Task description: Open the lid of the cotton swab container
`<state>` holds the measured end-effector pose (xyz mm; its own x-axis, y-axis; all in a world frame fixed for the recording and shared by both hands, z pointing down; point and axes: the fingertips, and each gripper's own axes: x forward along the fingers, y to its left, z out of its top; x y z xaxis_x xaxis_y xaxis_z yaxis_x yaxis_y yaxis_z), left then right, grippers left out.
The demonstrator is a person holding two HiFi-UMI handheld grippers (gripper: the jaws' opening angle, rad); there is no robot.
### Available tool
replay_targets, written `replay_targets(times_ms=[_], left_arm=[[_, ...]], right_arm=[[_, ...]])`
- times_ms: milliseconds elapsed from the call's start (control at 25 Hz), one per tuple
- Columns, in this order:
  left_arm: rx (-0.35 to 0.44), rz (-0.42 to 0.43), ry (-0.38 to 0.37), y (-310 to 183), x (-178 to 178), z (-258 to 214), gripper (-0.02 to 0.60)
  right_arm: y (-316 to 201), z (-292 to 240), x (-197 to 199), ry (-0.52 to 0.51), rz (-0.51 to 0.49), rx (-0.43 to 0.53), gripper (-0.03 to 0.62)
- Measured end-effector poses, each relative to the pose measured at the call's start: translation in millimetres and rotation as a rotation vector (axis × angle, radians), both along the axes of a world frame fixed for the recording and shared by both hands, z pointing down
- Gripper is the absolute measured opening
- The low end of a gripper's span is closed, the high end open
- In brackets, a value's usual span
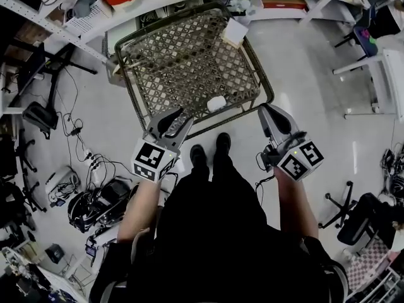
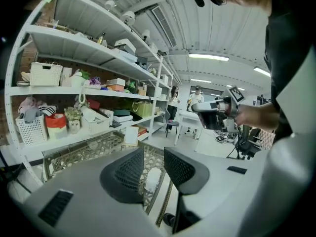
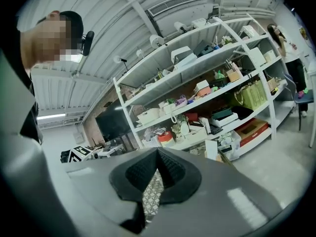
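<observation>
Dark-clothed person [image 1: 214, 232] stands before the lattice table [image 1: 183, 62]. The left gripper [image 1: 177, 120] has its jaws slightly apart and empty; the right gripper [image 1: 268, 113] is clenched on nothing. The cotton swab container [image 1: 216, 103] lies near the table's front edge, so a careless push could slide it off. A white box [image 1: 235, 31] lies far behind it and blocks nothing.

Head view: high, steeply down onto the woven worktop [image 1: 183, 62]. Each gripper view: low, close above that worktop, along the left claw [image 2: 153, 154] or right claw [image 3: 157, 154], facing the shared shelving [image 2: 74, 90].
</observation>
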<state>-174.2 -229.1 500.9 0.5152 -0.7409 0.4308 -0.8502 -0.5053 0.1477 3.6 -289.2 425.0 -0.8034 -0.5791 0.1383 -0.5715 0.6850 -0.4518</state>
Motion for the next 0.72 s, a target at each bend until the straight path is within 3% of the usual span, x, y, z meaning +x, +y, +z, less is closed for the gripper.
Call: replay_targets(times_ms=[360, 720], left_arm=[[-0.039, 0.064, -0.023, -12, 24, 78, 0.132], [-0.073, 0.130, -0.008, -23, 34, 145, 0.183]], right_arm=[[1, 50, 4, 0.033, -0.002, -0.052, 0.011], [9, 105, -21, 0.055, -0.035, -0.114, 0.011]])
